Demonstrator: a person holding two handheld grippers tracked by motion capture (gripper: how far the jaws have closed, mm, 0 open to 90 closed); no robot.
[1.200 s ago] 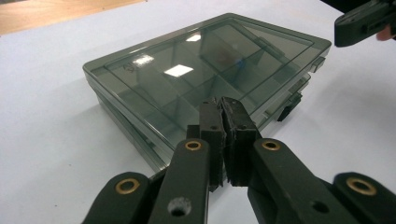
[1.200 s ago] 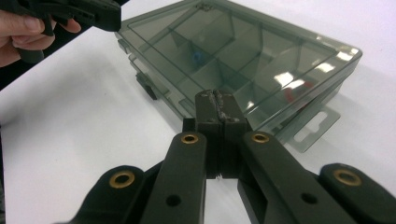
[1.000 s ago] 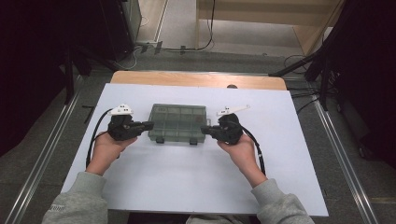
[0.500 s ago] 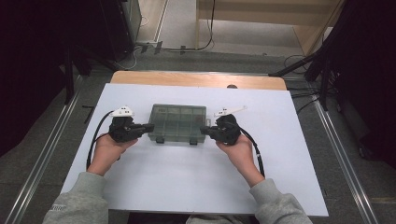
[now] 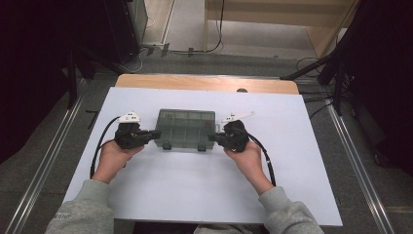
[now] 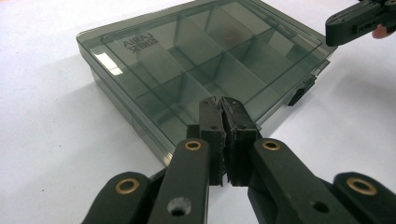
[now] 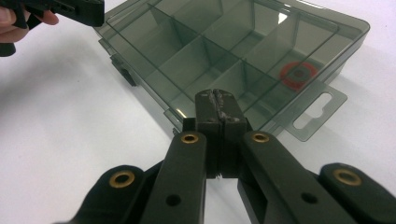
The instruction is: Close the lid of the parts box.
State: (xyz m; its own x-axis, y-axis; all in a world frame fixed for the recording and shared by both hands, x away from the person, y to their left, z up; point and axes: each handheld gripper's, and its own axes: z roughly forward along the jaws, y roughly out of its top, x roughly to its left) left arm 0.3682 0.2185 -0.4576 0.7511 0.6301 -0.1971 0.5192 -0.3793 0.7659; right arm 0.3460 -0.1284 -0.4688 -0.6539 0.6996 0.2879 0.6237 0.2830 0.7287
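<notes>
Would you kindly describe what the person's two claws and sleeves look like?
Both claws, left and right, are black, with brass-coloured rivets on their linked arms. Each carries a pale three-cornered plate on top and trails a black cable toward the person. The sleeves are grey, with ribbed cuffs.

Both forearms, in grey sleeves, come up toward the compartment box (image 5: 185, 128), one on each side of it. The left hand (image 5: 113, 155) holds the left gripper (image 5: 155, 134) level, its tip at the box's left end, jaws pressed together with nothing between them (the pads meet flush in the left gripper view). The right hand (image 5: 248, 157) holds the right gripper (image 5: 213, 138) at the box's right end, pointing inward, its jaws likewise closed and empty.
</notes>
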